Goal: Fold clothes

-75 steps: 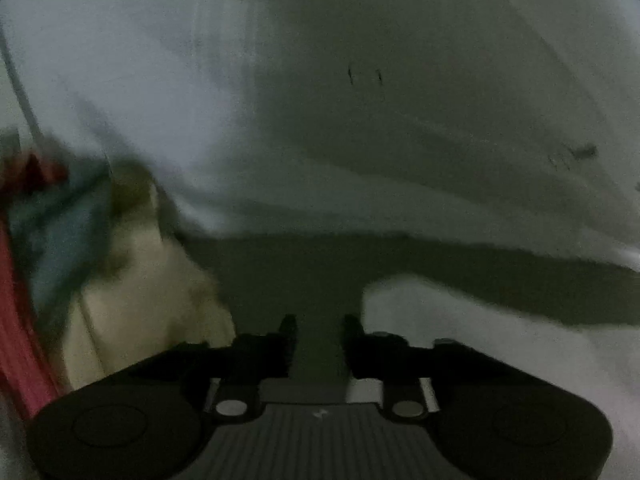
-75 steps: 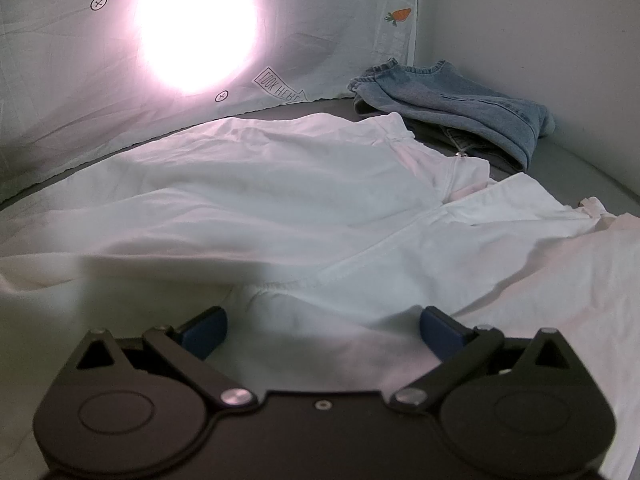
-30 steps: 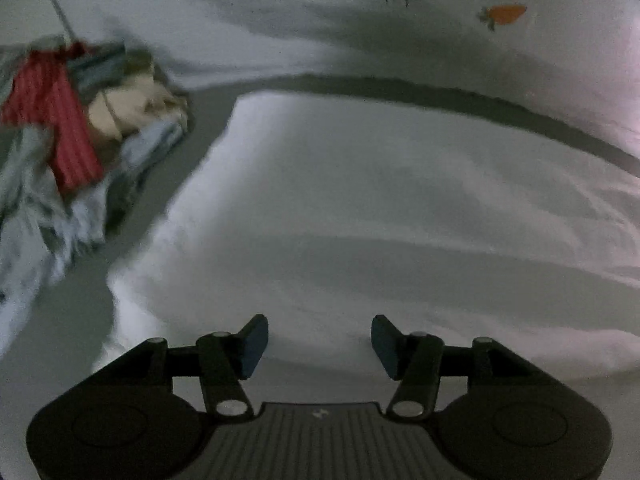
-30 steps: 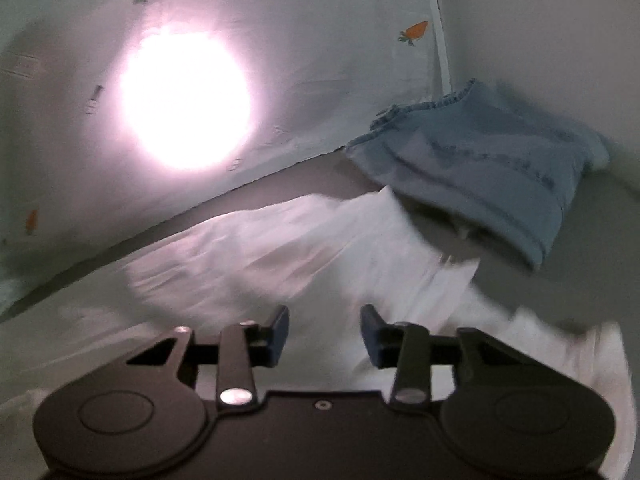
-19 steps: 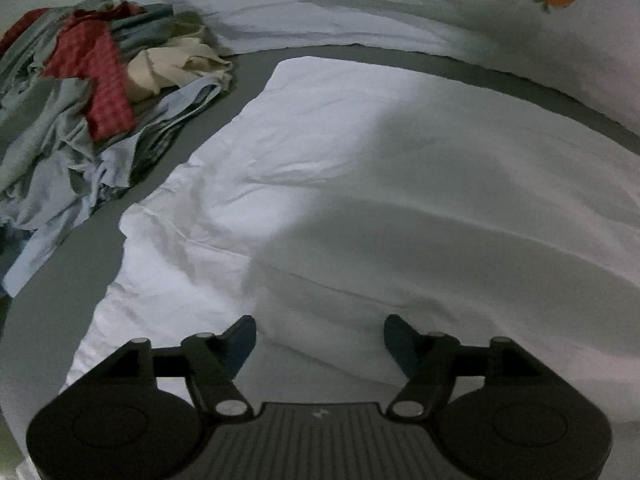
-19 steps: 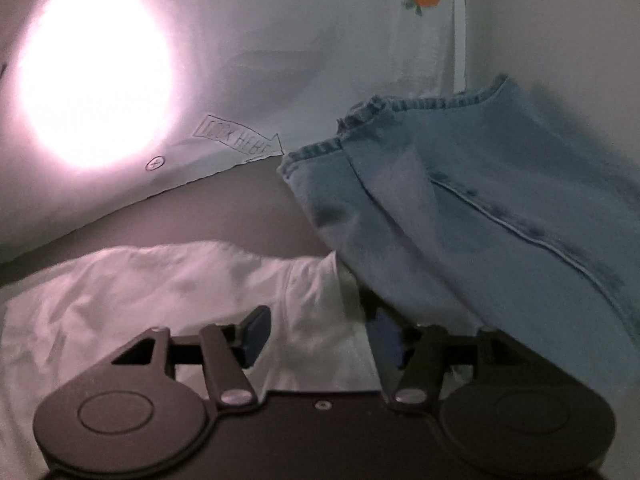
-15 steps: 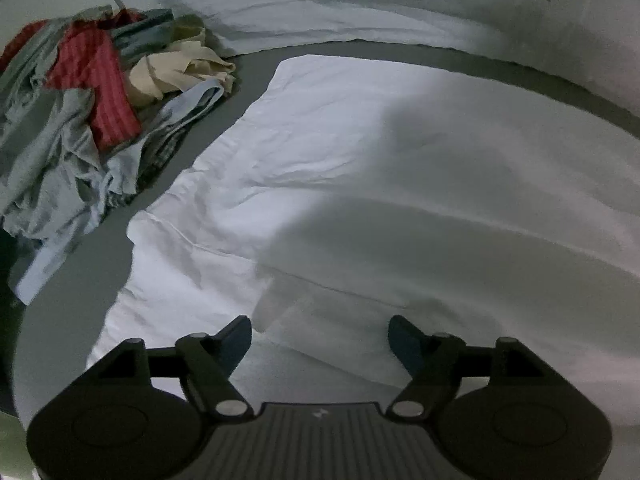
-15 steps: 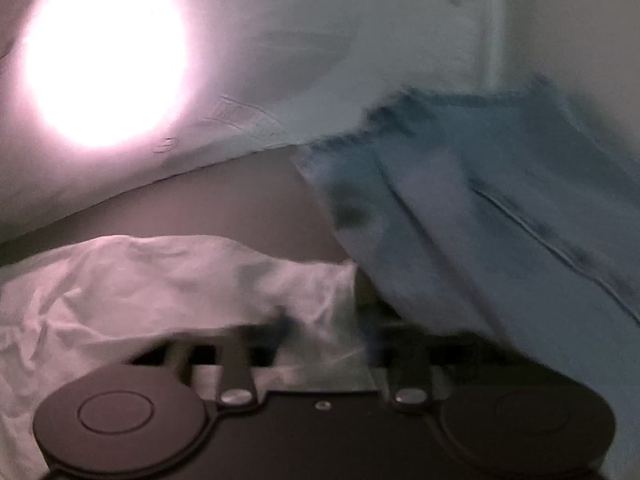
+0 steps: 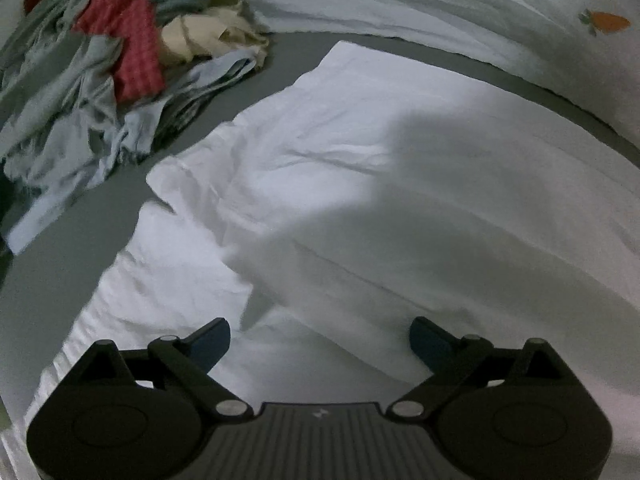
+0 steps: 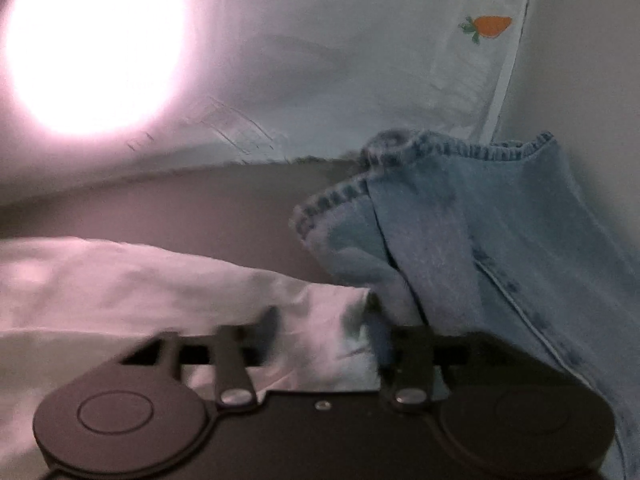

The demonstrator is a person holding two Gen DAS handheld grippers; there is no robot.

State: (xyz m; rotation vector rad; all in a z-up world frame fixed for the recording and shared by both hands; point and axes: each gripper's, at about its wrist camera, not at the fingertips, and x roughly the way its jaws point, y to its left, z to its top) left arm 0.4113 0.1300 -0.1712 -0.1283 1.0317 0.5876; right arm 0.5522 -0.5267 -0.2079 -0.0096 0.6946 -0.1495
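Observation:
A large white garment (image 9: 360, 184) lies spread and creased on the grey surface (image 9: 68, 248). My left gripper (image 9: 320, 340) is wide open just above the garment's near part, holding nothing. In the right wrist view my right gripper (image 10: 324, 332) is open with a moderate gap, blurred by motion, its fingers around the corner of the white garment (image 10: 224, 296), right beside the blue jeans (image 10: 500, 248).
A heap of mixed clothes (image 9: 100, 64), red, grey, beige and pale blue, lies at the far left. The jeans are against the white wall at the right. A pale carrot-print sheet (image 10: 360, 60) hangs at the back with a bright light spot (image 10: 92, 44).
My left gripper has opened wider and drawn slightly nearer over the white garment. My right gripper has moved from the garment's middle to its corner by the jeans, with its gap narrowed.

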